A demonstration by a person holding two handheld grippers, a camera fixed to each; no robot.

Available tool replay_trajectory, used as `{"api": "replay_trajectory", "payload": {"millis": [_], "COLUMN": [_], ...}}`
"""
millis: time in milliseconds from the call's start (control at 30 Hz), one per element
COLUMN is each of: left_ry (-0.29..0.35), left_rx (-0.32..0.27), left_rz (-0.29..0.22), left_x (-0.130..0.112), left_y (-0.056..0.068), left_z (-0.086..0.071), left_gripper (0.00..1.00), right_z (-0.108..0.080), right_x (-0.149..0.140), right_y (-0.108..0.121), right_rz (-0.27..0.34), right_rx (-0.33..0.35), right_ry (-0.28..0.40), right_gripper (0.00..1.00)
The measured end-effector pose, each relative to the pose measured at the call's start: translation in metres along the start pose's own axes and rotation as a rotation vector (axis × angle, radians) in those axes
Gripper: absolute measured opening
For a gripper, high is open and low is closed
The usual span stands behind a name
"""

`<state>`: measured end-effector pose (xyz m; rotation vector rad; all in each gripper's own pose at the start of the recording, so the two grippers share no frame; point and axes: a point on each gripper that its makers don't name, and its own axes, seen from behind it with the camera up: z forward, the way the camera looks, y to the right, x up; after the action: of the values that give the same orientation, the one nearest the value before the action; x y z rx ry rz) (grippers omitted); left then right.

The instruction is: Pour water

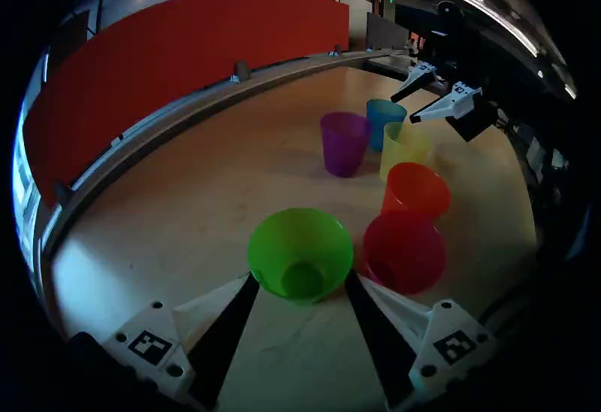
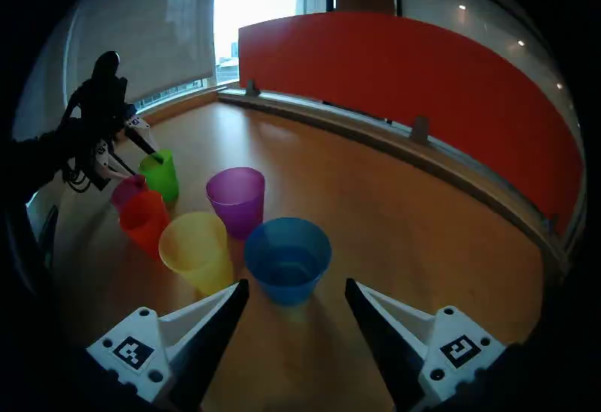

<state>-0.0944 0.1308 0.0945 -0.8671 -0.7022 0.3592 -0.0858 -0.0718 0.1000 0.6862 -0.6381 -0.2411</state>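
Left gripper view: my left gripper's (image 1: 300,277) tongs are spread around the green cup (image 1: 300,243), which stands near on the table (image 1: 188,186). The tips sit right at its sides, but I cannot tell whether they press.

Right gripper view: my right gripper's (image 2: 294,283) tongs stand apart. The blue cup (image 2: 288,250) sits just beyond the tips, centred on the gap, with the yellow cup (image 2: 197,250) just left of it.
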Motion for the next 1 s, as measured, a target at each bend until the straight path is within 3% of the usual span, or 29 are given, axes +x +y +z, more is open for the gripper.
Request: {"api": "replay_trajectory", "payload": {"millis": [467, 1000], "left_ry": [-0.017, -0.016], "left_rx": [-0.015, -0.001], "left_rz": [0.013, 0.022], "left_x": [0.001, 0.004], "left_y": [0.001, -0.003], "left_z": [0.015, 0.022], "left_gripper": [0.84, 0.82], "right_z": [0.008, 0.008], "right_x": [-0.003, -0.003], "right_y": [0.003, 0.002], "right_rz": [-0.001, -0.006], "right_rx": [0.005, 0.005], "right_ry": [-0.011, -0.013], "right_gripper": [1.00, 1.00]}}
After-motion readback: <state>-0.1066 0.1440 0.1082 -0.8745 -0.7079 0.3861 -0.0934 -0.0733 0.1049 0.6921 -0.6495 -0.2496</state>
